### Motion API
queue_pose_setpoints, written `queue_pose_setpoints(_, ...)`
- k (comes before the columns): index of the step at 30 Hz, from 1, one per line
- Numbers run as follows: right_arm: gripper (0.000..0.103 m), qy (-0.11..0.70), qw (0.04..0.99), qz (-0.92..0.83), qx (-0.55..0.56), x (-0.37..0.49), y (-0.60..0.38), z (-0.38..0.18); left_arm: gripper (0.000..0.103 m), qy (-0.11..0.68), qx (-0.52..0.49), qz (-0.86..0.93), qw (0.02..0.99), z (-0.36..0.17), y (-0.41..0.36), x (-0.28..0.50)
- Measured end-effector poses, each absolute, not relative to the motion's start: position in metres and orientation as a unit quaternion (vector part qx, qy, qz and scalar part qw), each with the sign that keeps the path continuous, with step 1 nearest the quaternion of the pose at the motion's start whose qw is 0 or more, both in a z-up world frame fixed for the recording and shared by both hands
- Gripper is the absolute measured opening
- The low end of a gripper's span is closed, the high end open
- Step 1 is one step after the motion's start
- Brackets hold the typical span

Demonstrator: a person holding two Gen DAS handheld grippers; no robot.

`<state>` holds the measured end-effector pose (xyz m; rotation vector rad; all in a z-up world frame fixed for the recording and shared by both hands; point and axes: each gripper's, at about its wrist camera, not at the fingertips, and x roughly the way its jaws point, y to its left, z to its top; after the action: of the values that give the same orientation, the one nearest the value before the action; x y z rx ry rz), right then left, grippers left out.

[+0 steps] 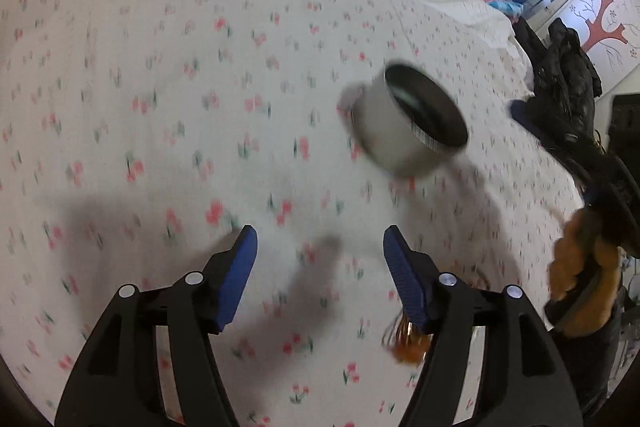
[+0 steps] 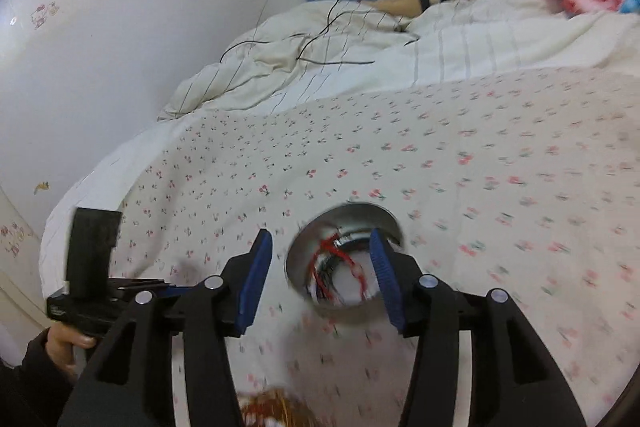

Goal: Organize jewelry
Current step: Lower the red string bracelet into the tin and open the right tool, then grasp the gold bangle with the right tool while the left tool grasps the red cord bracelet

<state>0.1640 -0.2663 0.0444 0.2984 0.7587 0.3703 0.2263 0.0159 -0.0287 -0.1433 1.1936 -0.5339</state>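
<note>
a round silver metal tin (image 2: pixel 344 259) is seen on the cherry-print bedsheet (image 2: pixel 480 167); left gripper (image 1: pixel 319 247) and right gripper (image 2: pixel 320 247) are both spread apart, empty.

Both hand-held grippers (image 1: pixel 319 255) (image 2: pixel 321 253) agape, empty

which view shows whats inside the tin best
The right wrist view: it looks down into the open tin, where red strands and pale pieces lie on the bottom, though blurred. The left wrist view sees the tin from the side on the sheet, showing its grey wall and dark rim, not the contents.
</note>
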Motion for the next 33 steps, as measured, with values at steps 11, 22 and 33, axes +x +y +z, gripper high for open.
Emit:
queue_pose_setpoints(11, 0.053, 0.419, 0.891, 0.161, 0.069, 0.093, -0.266, 0.022, 0.067, 0.551, -0.008, -0.292, 0.782, -0.035, -0.016, 0.192)
queue_pose_setpoints(22, 0.036, 0.438, 0.866, 0.241, -0.001, 0.095, -0.21, 0.002, 0.067, 0.553, -0.011, -0.284, 0.784, -0.027, 0.001, 0.197)
queue_pose_setpoints(33, 0.003, 0.437, 0.86, 0.263, 0.021, 0.095, -0.206, 0.001, 0.067, 0.561, 0.003, -0.299, 0.772, -0.029, -0.005, 0.195)
